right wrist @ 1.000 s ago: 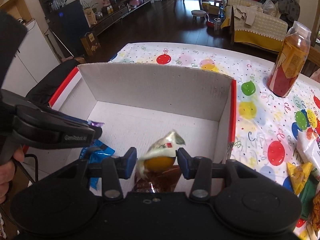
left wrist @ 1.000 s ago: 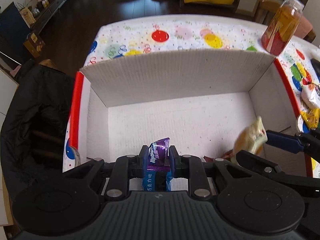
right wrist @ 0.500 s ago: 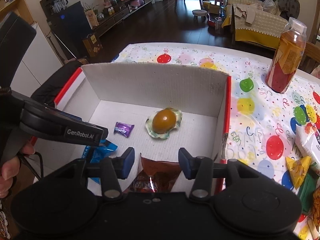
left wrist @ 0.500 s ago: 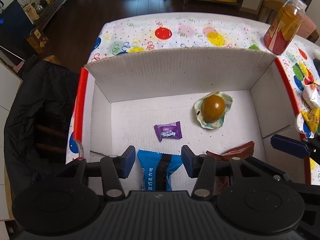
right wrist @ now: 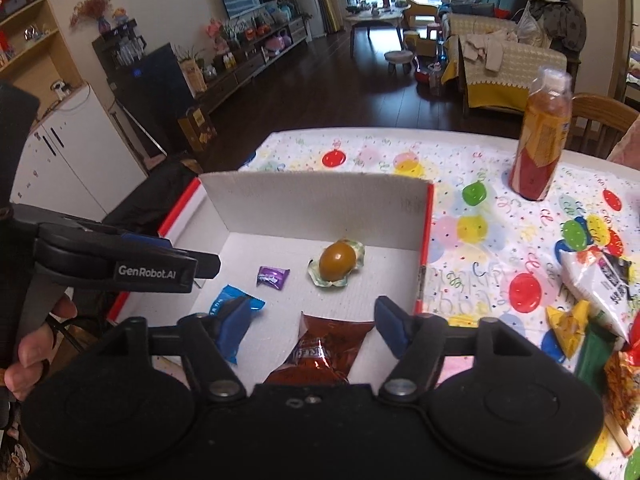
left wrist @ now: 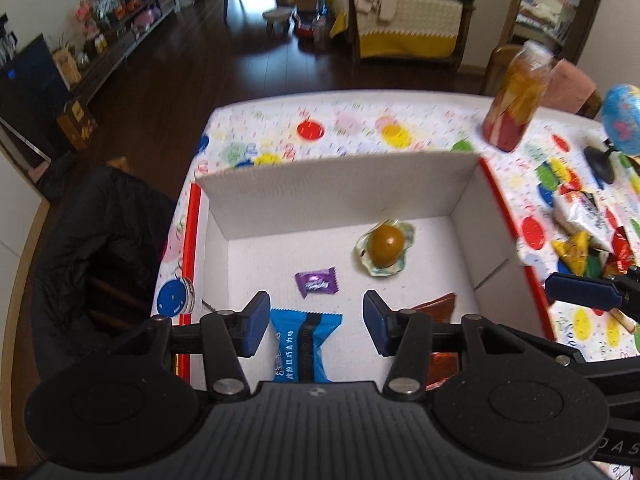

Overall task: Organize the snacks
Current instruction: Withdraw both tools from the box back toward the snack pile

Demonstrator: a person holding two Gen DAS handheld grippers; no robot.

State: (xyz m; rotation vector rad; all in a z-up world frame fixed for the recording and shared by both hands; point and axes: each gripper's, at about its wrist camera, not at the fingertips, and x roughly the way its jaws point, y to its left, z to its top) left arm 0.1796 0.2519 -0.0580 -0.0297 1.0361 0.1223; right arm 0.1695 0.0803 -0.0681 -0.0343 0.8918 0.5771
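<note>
A white cardboard box point(left wrist: 340, 184) point(right wrist: 316, 200) with red edges holds a purple candy point(left wrist: 317, 282) point(right wrist: 273, 277), a brown egg in clear wrap point(left wrist: 386, 246) point(right wrist: 337, 263), a blue snack pack point(left wrist: 304, 344) point(right wrist: 236, 306) and a brown foil pack point(right wrist: 320, 350) point(left wrist: 436, 306). My left gripper point(left wrist: 316, 328) hangs open above the blue pack, with nothing between its pads. My right gripper point(right wrist: 314, 326) is over the brown pack, jaws opening and empty. Loose snacks point(right wrist: 592, 304) point(left wrist: 580, 232) lie on the tablecloth right of the box.
An orange drink bottle point(right wrist: 540, 140) point(left wrist: 516, 100) stands at the table's far right. A small globe point(left wrist: 622, 120) stands near it. A dark jacket on a chair point(left wrist: 100, 248) sits left of the box. A hand point(right wrist: 28, 344) grips the left tool.
Both grippers let go: the purple candy and the wrapped egg dropped onto the box floor. Both grippers then rose and drew back, and the right jaws spread wider.
</note>
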